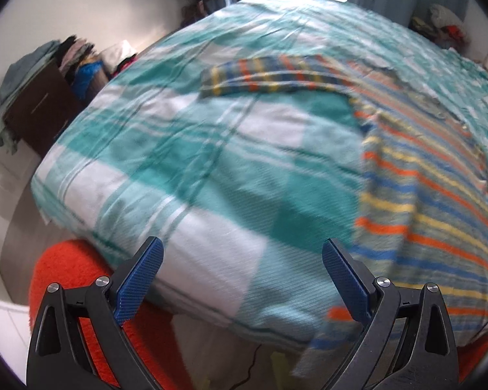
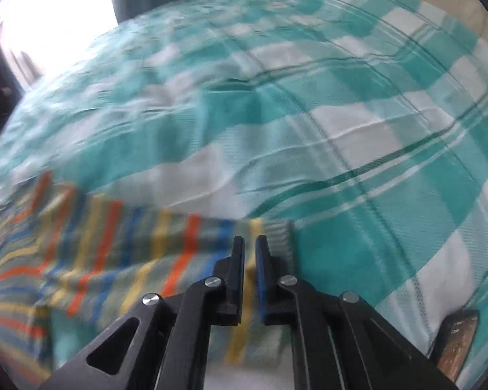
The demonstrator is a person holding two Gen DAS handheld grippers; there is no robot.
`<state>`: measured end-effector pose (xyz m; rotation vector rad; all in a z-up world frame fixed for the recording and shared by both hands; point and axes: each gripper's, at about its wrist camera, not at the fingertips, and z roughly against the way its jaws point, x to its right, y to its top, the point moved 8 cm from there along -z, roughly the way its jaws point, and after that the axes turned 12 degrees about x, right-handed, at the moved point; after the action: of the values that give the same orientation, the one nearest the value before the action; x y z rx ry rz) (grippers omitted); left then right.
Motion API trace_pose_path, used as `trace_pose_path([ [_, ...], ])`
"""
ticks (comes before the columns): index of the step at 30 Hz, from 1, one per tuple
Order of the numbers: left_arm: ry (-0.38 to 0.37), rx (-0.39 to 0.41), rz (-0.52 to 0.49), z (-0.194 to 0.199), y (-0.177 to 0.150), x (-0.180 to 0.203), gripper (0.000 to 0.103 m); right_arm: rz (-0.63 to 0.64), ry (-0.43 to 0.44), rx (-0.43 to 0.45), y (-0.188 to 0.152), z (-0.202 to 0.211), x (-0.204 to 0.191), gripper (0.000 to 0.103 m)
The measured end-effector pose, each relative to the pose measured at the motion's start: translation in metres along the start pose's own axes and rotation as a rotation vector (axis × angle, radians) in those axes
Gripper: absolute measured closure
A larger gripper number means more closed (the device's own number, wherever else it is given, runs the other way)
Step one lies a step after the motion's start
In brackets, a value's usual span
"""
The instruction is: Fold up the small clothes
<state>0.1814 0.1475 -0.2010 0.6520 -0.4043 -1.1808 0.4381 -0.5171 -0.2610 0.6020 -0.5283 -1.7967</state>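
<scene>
While left gripper (image 1: 242, 253) gapes wide over bed (image 1: 179, 169) edge, nothing between fingers, right gripper (image 2: 250, 243) is nearly closed, pinching sleeve (image 2: 179, 247) of striped shirt (image 1: 423, 195) spread on bed. Phone (image 2: 457, 341) lies right; red rug (image 1: 71, 269), clothes pile (image 1: 78, 61) left.

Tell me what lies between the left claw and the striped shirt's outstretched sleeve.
Only bare teal and white checked bedspread. The left wrist view shows the open left claw at the bed's near edge, nothing between it and the striped shirt's sleeve.
</scene>
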Motion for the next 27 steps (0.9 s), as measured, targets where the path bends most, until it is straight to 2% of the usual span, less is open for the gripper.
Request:
trace_pose_path([
  [1, -0.026, 0.009, -0.013, 0.001, 0.003, 0.010, 0.004, 0.009, 0.052, -0.020, -0.009, 0.003, -0.008, 0.088],
  [2, -0.061, 0.015, -0.029, 0.002, 0.007, 0.024, 0.004, 0.028, 0.066, -0.055, -0.024, 0.003, -0.011, 0.085],
  [4, -0.127, 0.022, -0.050, 0.006, 0.013, 0.047, 0.004, 0.059, -0.001, -0.101, -0.047, 0.000, 0.003, 0.085],
  [6, -0.194, 0.037, -0.076, 0.012, 0.017, 0.068, 0.004, 0.076, -0.134, -0.048, -0.049, 0.021, 0.023, 0.083],
  [7, -0.226, 0.052, -0.099, 0.015, 0.017, 0.079, 0.004, 0.095, -0.200, -0.025, -0.049, 0.034, 0.027, 0.077],
  [8, -0.246, 0.063, -0.120, 0.017, 0.016, 0.087, 0.004, 0.117, -0.215, 0.013, -0.050, 0.053, 0.021, 0.076],
  [11, -0.289, 0.097, -0.218, 0.013, 0.000, 0.115, 0.004, 0.191, -0.105, 0.040, -0.072, 0.095, -0.026, 0.076],
  [14, -0.321, 0.037, -0.335, 0.001, -0.034, 0.140, 0.004, 0.233, 0.142, 0.024, -0.116, 0.133, -0.108, 0.076],
  [16, -0.319, -0.014, -0.442, -0.008, -0.066, 0.148, 0.004, 0.258, 0.309, -0.019, -0.159, 0.159, -0.166, 0.076],
  [17, -0.314, -0.013, -0.478, -0.009, -0.077, 0.149, 0.004, 0.273, 0.374, -0.050, -0.184, 0.166, -0.190, 0.076],
  [18, -0.313, 0.021, -0.507, -0.005, -0.084, 0.148, 0.003, 0.288, 0.413, -0.093, -0.210, 0.170, -0.208, 0.076],
  [19, -0.318, 0.032, -0.514, -0.002, -0.088, 0.146, 0.002, 0.316, 0.407, -0.148, -0.238, 0.169, -0.219, 0.076],
  [21, -0.326, -0.003, -0.516, 0.001, -0.095, 0.142, 0.002, 0.339, 0.289, -0.253, -0.279, 0.156, -0.213, 0.076],
  [22, -0.327, -0.013, -0.517, 0.003, -0.098, 0.139, 0.001, 0.311, 0.253, -0.284, -0.294, 0.153, -0.206, 0.076],
  [27, -0.318, -0.021, -0.567, 0.005, -0.110, 0.139, 0.001, 0.208, 0.193, -0.302, -0.308, 0.150, -0.191, 0.076],
])
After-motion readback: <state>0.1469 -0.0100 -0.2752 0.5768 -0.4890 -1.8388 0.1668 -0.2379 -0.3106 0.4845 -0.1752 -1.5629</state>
